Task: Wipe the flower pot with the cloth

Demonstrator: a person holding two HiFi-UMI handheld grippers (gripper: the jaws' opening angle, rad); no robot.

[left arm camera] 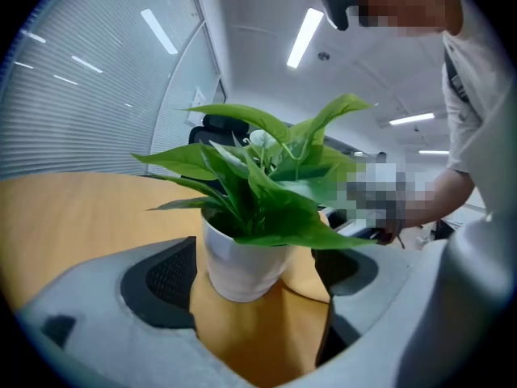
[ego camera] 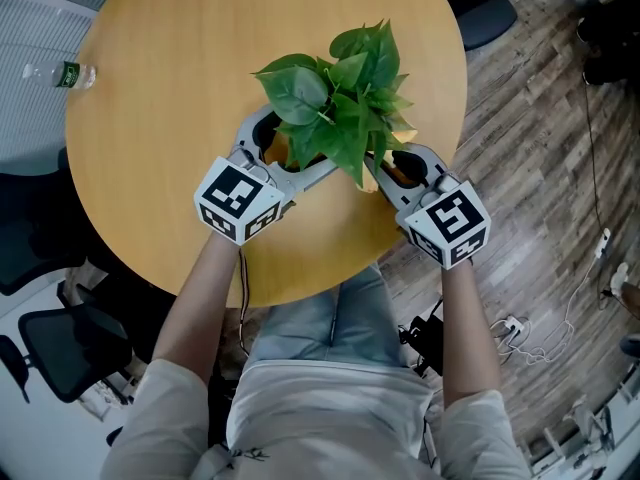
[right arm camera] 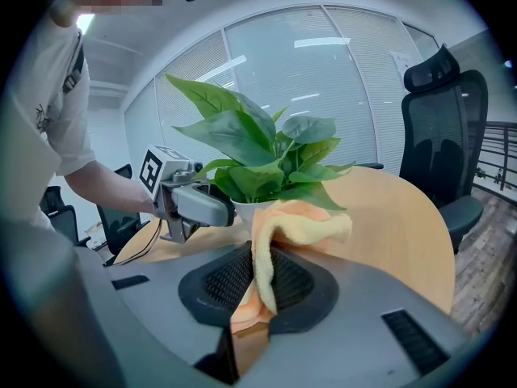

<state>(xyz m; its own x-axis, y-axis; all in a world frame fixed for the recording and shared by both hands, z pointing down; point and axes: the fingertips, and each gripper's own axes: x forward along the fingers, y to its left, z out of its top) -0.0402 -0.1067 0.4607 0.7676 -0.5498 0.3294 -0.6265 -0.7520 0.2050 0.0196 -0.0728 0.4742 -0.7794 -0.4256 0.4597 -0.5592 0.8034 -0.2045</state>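
A leafy green plant (ego camera: 340,108) stands in a white pot (left arm camera: 242,265) near the front of the round wooden table (ego camera: 180,88). From above, the leaves hide the pot. My left gripper (left arm camera: 254,285) is open, one jaw on each side of the pot's base, with a gap to both pads. In the head view the left gripper (ego camera: 285,148) reaches in from the plant's left. My right gripper (right arm camera: 254,297) is shut on a yellow-orange cloth (right arm camera: 299,225), whose free end lies against the pot's rim (right arm camera: 242,208). The right gripper (ego camera: 395,168) sits at the plant's right.
A small water bottle (ego camera: 62,74) lies at the table's far left edge. A black office chair (right arm camera: 440,136) stands beyond the table. Another dark chair (ego camera: 60,353) is at the lower left. Cables (ego camera: 530,333) lie on the wooden floor to the right.
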